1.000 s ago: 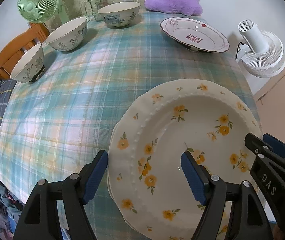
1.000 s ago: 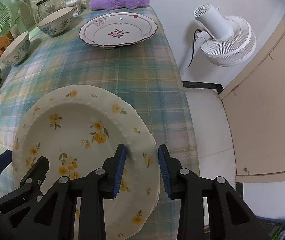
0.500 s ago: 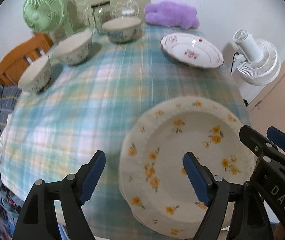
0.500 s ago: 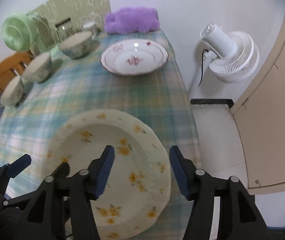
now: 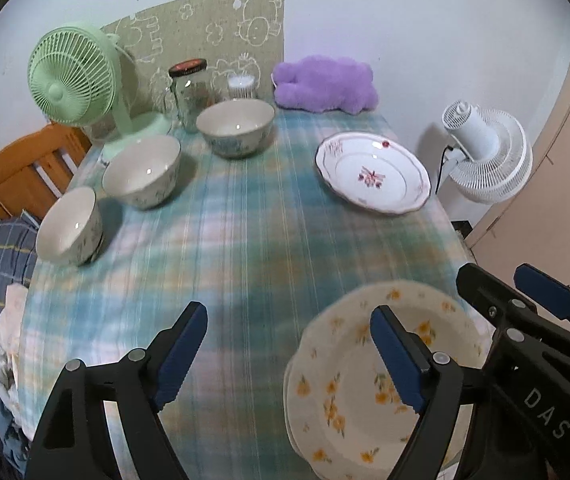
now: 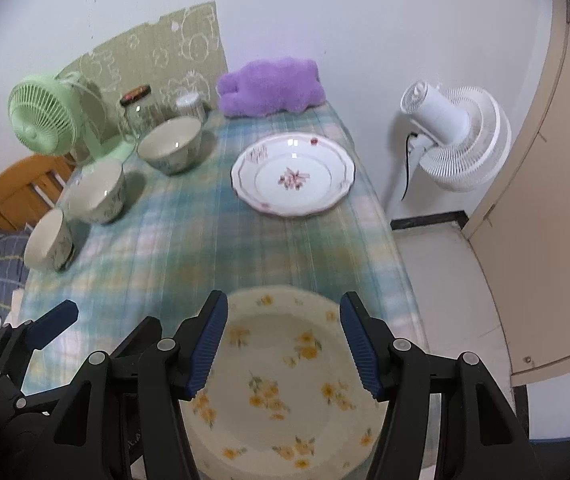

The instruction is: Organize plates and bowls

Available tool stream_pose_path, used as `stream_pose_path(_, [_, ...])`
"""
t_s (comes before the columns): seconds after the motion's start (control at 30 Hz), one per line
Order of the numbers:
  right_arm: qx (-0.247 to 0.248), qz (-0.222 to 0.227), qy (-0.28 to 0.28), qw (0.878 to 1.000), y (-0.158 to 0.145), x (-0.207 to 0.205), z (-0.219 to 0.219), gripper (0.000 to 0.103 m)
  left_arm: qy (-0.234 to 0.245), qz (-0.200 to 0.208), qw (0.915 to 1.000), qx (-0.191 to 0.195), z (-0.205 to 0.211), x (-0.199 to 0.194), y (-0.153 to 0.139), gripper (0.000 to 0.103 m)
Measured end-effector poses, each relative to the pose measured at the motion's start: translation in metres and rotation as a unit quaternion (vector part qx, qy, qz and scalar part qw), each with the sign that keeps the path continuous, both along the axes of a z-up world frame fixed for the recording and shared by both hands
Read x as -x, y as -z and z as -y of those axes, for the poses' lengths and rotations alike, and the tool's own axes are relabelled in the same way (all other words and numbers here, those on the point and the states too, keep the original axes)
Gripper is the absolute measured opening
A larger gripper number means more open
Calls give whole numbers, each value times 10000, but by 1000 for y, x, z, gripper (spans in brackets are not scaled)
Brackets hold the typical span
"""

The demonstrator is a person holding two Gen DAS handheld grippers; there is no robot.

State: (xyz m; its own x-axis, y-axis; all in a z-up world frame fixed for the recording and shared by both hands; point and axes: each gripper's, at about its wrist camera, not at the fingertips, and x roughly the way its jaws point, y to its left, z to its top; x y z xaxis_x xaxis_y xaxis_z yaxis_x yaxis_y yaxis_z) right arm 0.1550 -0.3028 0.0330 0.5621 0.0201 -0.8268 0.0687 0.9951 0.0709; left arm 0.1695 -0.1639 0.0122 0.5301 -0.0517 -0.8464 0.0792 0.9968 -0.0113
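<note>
A cream plate with yellow flowers lies on top of another plate at the near right corner of the checked table. My left gripper hangs above the table to the plate's left, its jaws opening with nothing between them. My right gripper is open above the plate and does not touch it. A white plate with a pink flower sits at the far right. Three bowls stand in a row along the far left.
At the back of the table are a green fan, a glass jar and a purple plush. A white fan stands on the floor to the right, by a beige door. A wooden chair is at the left.
Both grippers have risen and drawn back from the yellow-flowered plate. The right gripper has let go of the plate's rim and opened. The left jaws stand wider. The plate stays on the table.
</note>
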Motion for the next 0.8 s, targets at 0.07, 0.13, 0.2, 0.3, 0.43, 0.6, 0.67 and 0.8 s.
stream_pose_path(0.07, [62, 55, 23, 10000, -7, -9, -1, 62, -15, 70, 10000, 43, -1, -11, -6, 85])
stream_pose_path(0.13, [121, 129, 36, 9998, -13, -20, -1, 66, -3, 118, 9999, 58, 0, -21, -8, 86])
stream_pose_path(0.2, [176, 192, 79, 9996, -16, -33, 2, 70, 23, 171, 9998, 15, 4, -36, -12, 86])
stream_pose_path(0.3, [174, 225, 50, 9996, -17, -55, 9, 70, 0, 227, 9997, -18, 9, -56, -13, 86])
stream_pose_path(0.43, [133, 240, 10, 9996, -14, -88, 18, 71, -64, 207, 9998, -8, 17, -85, -8, 86])
stream_pose_path(0.6, [127, 250, 35, 9996, -4, -127, 32, 71, -196, 162, 9997, -27, 34, -125, 6, 86])
stream_pose_path(0.67, [222, 286, 41, 9993, 2, -144, 37, 71, -233, 126, 9996, -23, 40, -138, 12, 86])
stream_pose_path(0.8, [271, 254, 40, 9993, 19, -174, 46, 71, -346, 26, 9993, -98, 56, -170, 29, 86])
